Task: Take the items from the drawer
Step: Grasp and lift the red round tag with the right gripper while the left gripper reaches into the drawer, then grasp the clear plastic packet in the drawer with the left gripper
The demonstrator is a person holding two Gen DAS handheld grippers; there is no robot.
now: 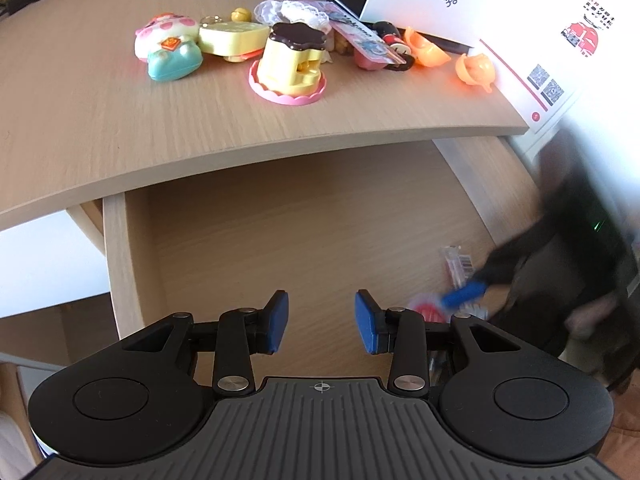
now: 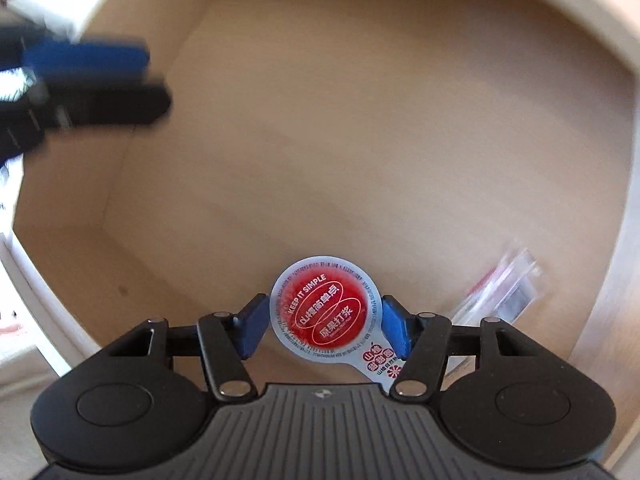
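Note:
My left gripper hangs open over the pulled-out wooden drawer with nothing between its blue pads. In the right wrist view my right gripper is shut on a small round jelly cup with a red and silver foil lid, held above the drawer floor. From the left wrist view the right gripper appears blurred at the drawer's right side, with the red cup beside it. A clear plastic packet lies on the drawer floor to the right; it is the same clear packet seen from the left.
On the desk top behind the drawer lie several toys: a pink mushroom toy, a yellow pudding toy and orange capsule halves. A white box stands at the back right. The left gripper shows blurred at upper left.

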